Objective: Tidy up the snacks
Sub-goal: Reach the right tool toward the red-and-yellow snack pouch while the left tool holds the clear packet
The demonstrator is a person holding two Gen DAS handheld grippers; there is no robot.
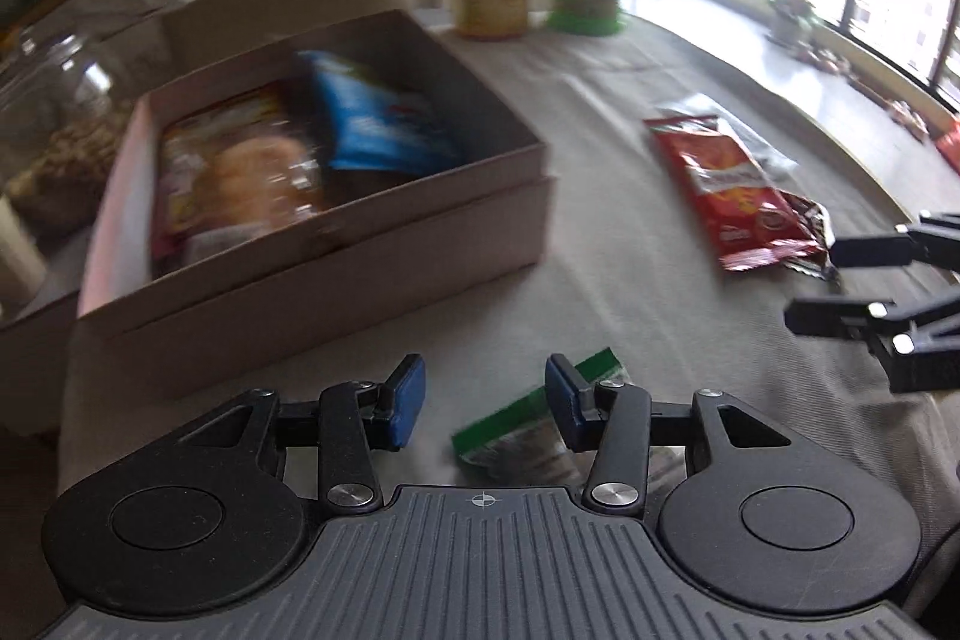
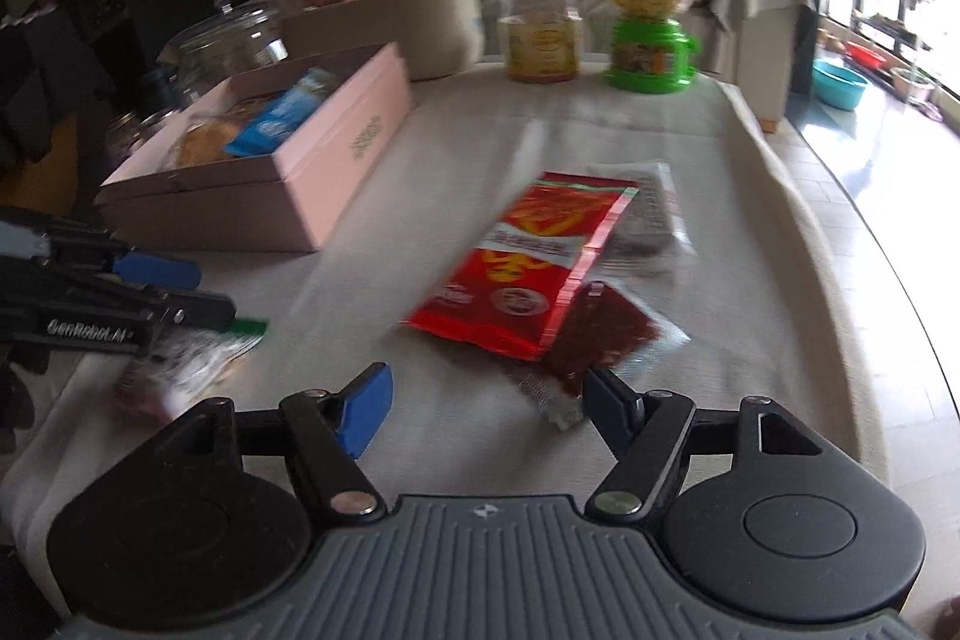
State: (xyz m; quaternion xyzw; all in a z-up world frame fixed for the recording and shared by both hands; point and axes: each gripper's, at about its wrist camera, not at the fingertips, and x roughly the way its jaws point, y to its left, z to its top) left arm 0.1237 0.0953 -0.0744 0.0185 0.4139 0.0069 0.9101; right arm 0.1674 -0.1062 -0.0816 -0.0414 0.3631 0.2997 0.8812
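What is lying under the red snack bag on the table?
Under the red snack bag lie two clear packets: one with dark red contents at its near corner, another at its far side. How far they reach beneath stays covered.

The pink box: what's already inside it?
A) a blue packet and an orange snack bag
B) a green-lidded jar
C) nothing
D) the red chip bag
A: the pink box holds a blue packet beside an orange snack bag, while the red bag lies on the table.
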